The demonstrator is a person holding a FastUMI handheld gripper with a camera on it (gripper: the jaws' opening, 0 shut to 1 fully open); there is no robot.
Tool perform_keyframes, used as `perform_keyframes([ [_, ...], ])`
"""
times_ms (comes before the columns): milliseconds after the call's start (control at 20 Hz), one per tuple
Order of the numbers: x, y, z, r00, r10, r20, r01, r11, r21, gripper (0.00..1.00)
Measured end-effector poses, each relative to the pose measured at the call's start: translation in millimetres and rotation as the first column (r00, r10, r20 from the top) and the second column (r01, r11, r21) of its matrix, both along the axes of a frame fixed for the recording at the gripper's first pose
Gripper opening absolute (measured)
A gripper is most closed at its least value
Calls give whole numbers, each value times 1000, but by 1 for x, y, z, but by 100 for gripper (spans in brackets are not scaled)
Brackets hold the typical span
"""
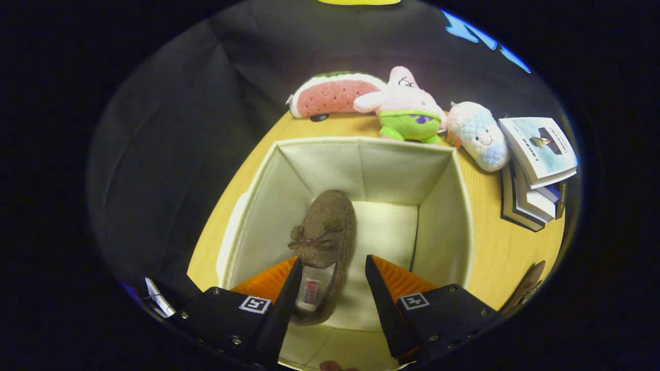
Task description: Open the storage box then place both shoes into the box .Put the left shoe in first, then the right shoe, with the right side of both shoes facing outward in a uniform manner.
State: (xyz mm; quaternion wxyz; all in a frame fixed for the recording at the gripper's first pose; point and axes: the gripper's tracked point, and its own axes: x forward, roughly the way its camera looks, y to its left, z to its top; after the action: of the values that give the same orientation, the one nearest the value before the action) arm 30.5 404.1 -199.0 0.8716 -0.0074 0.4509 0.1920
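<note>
A cream fabric storage box [443, 206] stands open on the wooden table. One brown suede moccasin [325, 232] lies on the box floor along its left wall, toe pointing away, heel near my fingers. My gripper [332, 264] hovers above the box's near side, open, with nothing between its fingers; the shoe's heel shows in the gap below them. A second brown shoe [528, 288] peeks out on the table to the right of the box, past the right finger.
Behind the box sit a watermelon plush [332, 95], a pink starfish plush [407, 105] and a pale round plush [479, 136]. A stack of books [536, 170] stands at the right of the table [495, 247]. The box's lid [229, 232] leans at its left side.
</note>
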Motion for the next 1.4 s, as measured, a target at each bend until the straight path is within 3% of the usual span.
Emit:
perform_keyframes([
  [250,-6,-41,62,997,-33,73,25,995,99,76],
  [550,-16,-120,99,982,-99,158,80,989,125,76],
  [800,-21,-200,96,964,-149,220,132,987,88,76],
  [1400,-49,-365,48,926,-335,174,328,942,71,76],
])
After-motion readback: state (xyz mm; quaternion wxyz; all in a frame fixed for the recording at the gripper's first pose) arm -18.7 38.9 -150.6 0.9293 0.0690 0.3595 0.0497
